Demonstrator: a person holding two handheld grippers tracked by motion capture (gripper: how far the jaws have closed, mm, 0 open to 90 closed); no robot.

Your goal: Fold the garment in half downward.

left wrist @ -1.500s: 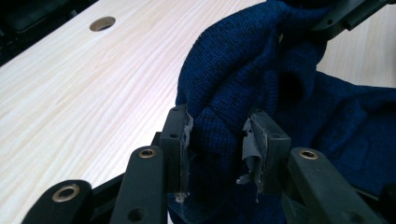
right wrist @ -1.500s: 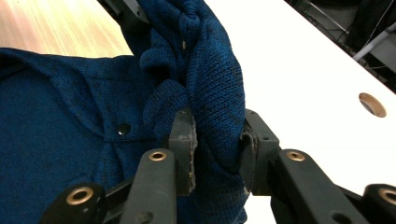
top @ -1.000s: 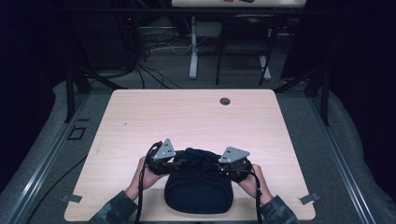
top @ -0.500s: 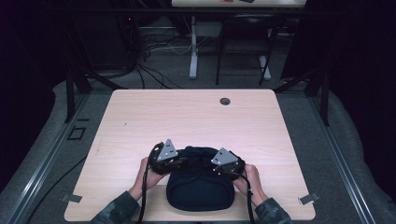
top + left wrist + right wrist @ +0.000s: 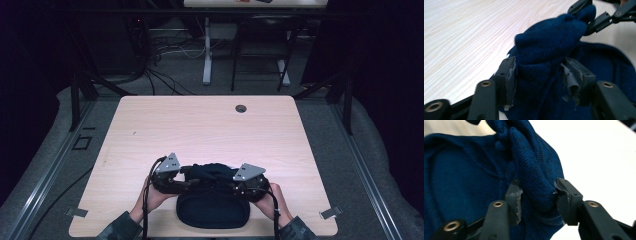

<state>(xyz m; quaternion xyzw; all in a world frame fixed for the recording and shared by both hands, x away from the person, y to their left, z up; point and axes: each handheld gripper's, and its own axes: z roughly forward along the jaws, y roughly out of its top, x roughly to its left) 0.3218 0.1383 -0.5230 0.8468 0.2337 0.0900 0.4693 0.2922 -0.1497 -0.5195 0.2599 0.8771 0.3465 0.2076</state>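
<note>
Navy knit, a dark blue garment [image 5: 213, 207], lies at the near edge of the counter [image 5: 200, 130], right between your two hands, with a raised fold of it bunched up between the grippers. Your left gripper [image 5: 537, 75] has just been opening: its fingers [image 5: 507, 75] stand apart with the fold between them, one finger lying along the cloth, the other with a gap showing, so it reads as a release rather than a pinch. Your right gripper [image 5: 536, 195] has likewise just been opening; its fingers [image 5: 567, 195] bracket a thick roll of the knit, parted around it and not squeezing it flat. From the high view both grippers sit low and close together over the far edge of the garment, left gripper [image 5: 187, 176] and right gripper [image 5: 235, 184] pointing in toward each other. Step in hand, as I judge it: letting go of a fold you have just laid over the body of the garment, part of folding it small. Next move likely calls for drawing both pairs of fingers back clear of the cloth without dragging the fold open, then taking a fresh grip on an outer edge. Watch the worn pad edges; knit may catch on them as you pull away.
</note>
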